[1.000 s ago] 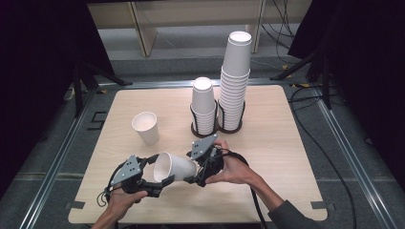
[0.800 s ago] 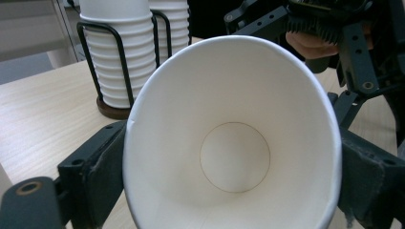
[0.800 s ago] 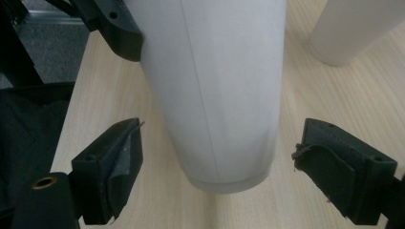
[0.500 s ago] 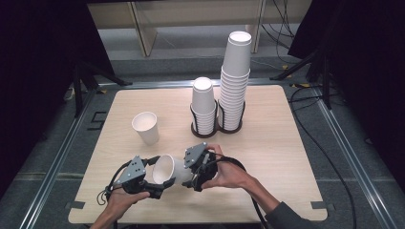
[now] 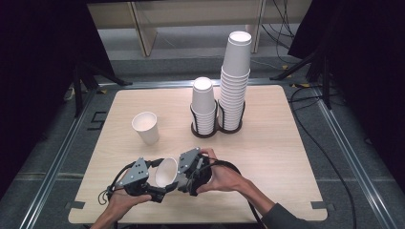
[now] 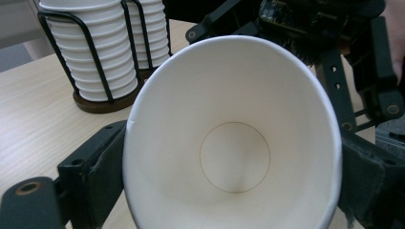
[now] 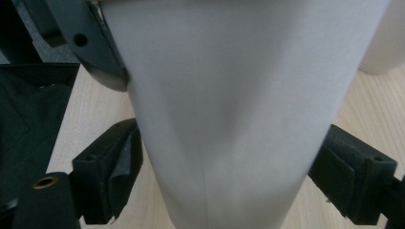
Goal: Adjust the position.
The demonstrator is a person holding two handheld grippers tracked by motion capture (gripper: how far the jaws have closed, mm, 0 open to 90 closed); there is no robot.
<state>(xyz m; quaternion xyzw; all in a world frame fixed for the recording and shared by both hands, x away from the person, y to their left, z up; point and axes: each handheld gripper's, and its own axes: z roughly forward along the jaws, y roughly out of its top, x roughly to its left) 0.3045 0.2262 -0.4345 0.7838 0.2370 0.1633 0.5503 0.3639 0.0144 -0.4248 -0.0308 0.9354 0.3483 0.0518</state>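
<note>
High view: a white paper cup (image 5: 166,171) lies on its side near the front edge of the wooden table (image 5: 286,157), slung between the left gripper (image 5: 155,190) and the right gripper (image 5: 184,180), mouth turned toward the person's left. A hand sits behind each gripper, cables trailing off the front. From up here the contact of pads on cup wall is too small to judge. Left gripper view settles its side: the open mouth of the cup (image 6: 232,138) faces the camera, base ring plain at the bottom of the bowl, and both black jaws press against the rim, which is squeezed into an oval, so this claw is clamped on the cup. The same view shows the right gripper's dark frame (image 6: 334,33) just behind the cup, and the wire rack with the short stack (image 6: 90,47) beyond. Right gripper view gives the outside wall of the cup (image 7: 229,114), tapering toward the camera; its jaws stand either side of the narrow end, the pad on the picture's left touching or nearly so, the other just clear, so whether it grips cannot be told. Back in the high view: a lone upright cup (image 5: 145,127) well apart at left, and the tall stack (image 5: 235,78) beside the short one mid-table.
</note>
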